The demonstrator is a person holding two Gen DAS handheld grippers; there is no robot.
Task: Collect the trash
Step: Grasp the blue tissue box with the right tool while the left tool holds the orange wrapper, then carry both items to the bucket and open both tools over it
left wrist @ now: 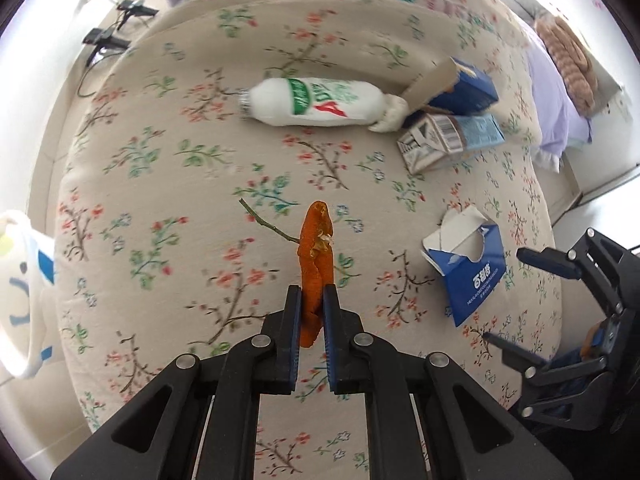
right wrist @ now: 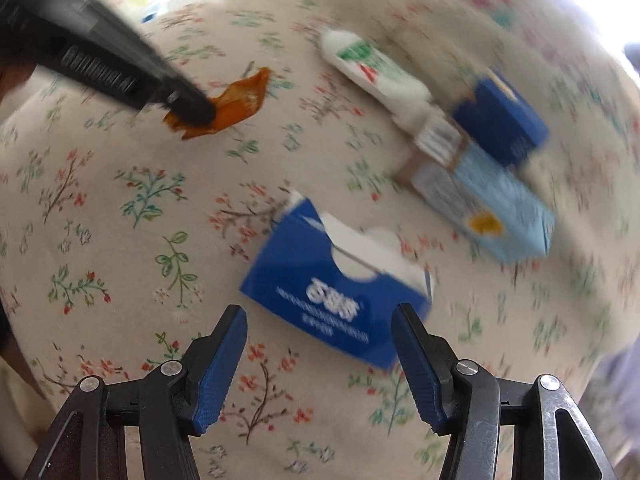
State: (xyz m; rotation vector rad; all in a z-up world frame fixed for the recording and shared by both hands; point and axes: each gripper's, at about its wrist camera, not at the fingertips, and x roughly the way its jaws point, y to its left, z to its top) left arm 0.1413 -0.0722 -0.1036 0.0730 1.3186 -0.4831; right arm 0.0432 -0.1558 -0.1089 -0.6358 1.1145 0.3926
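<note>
We clamp a strip of orange peel between the pads of our left hand-held gripper, jaws nearly together on it so the limp scrap hangs upright and clear of the flowered bedcover. Our right hand-held gripper stands spread and empty, its fingers straddling the near edge of a torn blue carton, apparently lined up to take it as the next piece of trash. Farther off on the cover lie a white bottle with a green label, a dark blue box and a pale blue carton, clustered close, the two boxes touching. The left wrist view alone shows a white bag with blue markings at the bed's left edge, possibly where the trash goes, and the cables on the floor. The blurred right wrist view instead shows the peel from its broad side and the yellow mark on the pale carton's face.
</note>
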